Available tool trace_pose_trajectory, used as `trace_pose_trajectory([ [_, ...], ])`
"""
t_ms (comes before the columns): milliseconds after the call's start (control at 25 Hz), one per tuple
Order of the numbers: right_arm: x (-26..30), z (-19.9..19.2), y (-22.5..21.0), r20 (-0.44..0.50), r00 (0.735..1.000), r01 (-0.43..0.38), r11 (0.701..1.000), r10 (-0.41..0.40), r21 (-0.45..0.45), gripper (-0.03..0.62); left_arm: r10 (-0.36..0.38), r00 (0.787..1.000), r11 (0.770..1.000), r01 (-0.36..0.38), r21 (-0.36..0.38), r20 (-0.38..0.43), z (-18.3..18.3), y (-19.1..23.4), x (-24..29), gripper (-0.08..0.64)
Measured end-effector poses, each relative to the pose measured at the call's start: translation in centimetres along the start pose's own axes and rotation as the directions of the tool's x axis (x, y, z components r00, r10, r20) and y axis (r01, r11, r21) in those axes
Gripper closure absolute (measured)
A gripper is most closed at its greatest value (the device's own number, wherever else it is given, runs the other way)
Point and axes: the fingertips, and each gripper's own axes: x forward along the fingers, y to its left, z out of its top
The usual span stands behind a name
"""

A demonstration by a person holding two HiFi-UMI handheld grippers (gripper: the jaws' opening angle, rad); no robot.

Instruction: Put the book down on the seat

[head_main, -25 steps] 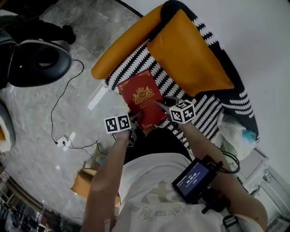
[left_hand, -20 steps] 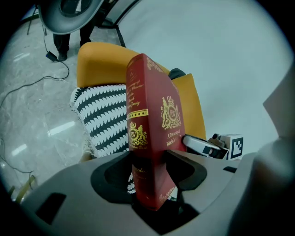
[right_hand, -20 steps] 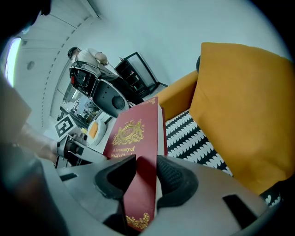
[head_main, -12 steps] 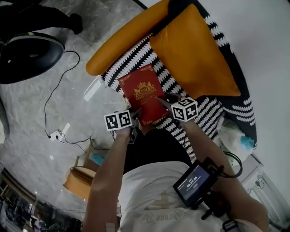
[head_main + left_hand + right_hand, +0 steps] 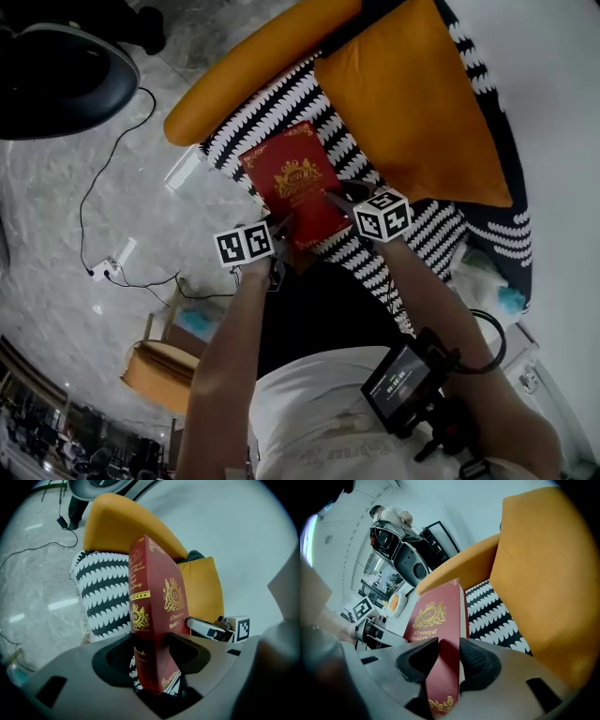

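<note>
The red hardback book (image 5: 298, 187), a gold crest on its cover, was held cover-up over the front part of the armchair's black-and-white patterned seat (image 5: 281, 108). Its far end pointed toward the rear of the seat. Whether its underside touched the seat could not be told.

The left gripper (image 5: 152, 654) was at the seat's front edge. Its jaws stood fairly wide and were clamped across the book's thickness at the near spine corner, one pad on each cover. The right gripper (image 5: 447, 660), just inside the seat's front edge, gripped the same near end on the page side. Its jaws were likewise parted only by the book's thickness and pressed on both covers.

An orange back cushion (image 5: 412, 103) rose behind the seat, and an orange armrest (image 5: 244, 70) ran along the seat's left side. Left of the seat, well apart from it, a black cable (image 5: 98, 202) trailed over the grey marble floor (image 5: 56, 262).
</note>
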Motion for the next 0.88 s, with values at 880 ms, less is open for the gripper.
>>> trace_pose_trajectory([
  [880,5.7,-2.1,-6.4,-0.036,0.999,0.012,0.991,-0.017,-0.133,0.445,0.004,0.999,1.000,-0.003,-0.022,0.043,0.4,4.7,8.6,0.314],
])
